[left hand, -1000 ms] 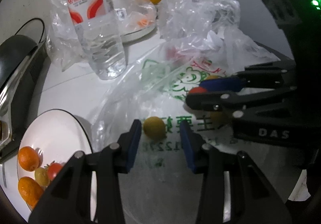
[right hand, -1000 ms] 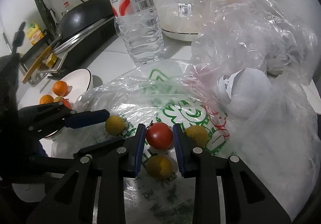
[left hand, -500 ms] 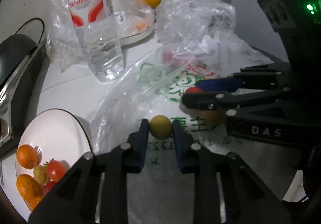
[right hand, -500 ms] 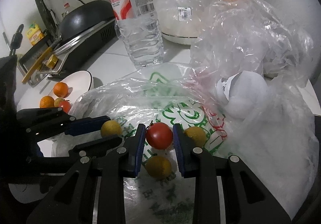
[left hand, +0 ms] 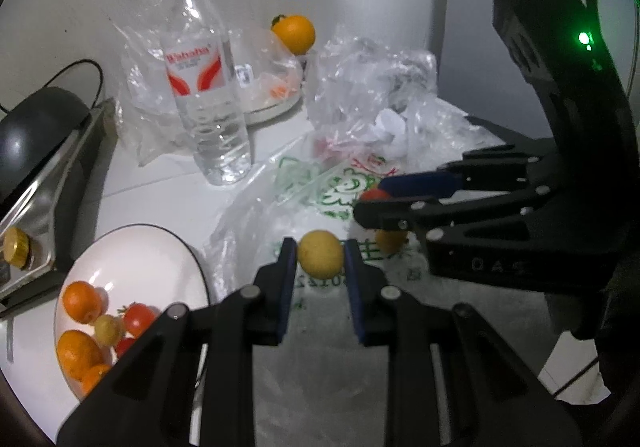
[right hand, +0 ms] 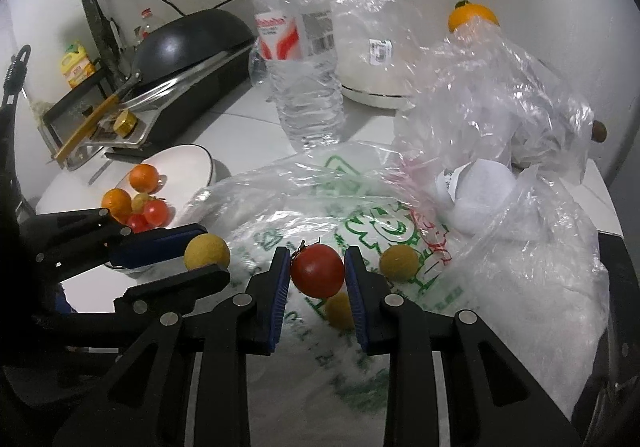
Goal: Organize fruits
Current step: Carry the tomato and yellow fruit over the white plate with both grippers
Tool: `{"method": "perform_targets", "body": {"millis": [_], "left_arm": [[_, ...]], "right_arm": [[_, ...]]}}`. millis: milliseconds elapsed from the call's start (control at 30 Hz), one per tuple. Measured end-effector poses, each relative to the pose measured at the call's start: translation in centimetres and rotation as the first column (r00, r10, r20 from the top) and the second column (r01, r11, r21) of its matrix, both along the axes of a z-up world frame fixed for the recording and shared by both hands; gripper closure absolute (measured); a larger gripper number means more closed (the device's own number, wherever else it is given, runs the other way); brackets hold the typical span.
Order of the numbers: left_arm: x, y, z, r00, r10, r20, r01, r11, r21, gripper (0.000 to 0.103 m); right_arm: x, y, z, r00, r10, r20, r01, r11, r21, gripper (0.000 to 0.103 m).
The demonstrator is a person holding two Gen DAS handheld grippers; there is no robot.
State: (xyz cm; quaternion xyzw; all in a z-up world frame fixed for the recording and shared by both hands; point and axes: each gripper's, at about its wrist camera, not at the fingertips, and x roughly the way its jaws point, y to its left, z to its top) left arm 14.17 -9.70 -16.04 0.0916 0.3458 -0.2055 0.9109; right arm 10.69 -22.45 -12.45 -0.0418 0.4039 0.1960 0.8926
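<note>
Round yellow fruit (left hand: 321,254) now pinched in left gripper (left hand: 320,263), lifted off printed plastic bag (left hand: 320,183) on white counter (left hand: 168,195); earlier jaws open. Right gripper (right hand: 317,275) still pinches red tomato (right hand: 317,275).

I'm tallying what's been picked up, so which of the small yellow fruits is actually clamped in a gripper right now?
The yellow fruit between the left gripper pads. The other two yellow ones lie loose on the printed plastic bag.

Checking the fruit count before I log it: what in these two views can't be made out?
- Left wrist view: plate fruit partly cut off by the left hand-held gripper.
- Right wrist view: yellow fruit half hidden behind the tomato and gripper finger.
- Both views: bagged plate's contents blurred by plastic.
</note>
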Motion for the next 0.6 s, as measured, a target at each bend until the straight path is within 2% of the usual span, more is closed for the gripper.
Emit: {"method": "perform_targets", "body": {"millis": [333,600], "left_arm": [[-2.5,2.4,1.6,0.998,0.03,0.048,-0.029,0.999,-0.019,0.079],[-3.8,5.6,2.4,0.993,0.088,0.081,-0.086,0.996,-0.027,0.079]], "right_arm": [[-1.9,2.5,2.0,0.999,0.025,0.04,-0.025,1.0,-0.012,0.073],[-2.7,5.0,3.1,0.997,0.058,0.06,-0.057,0.998,-0.021,0.073]]}}
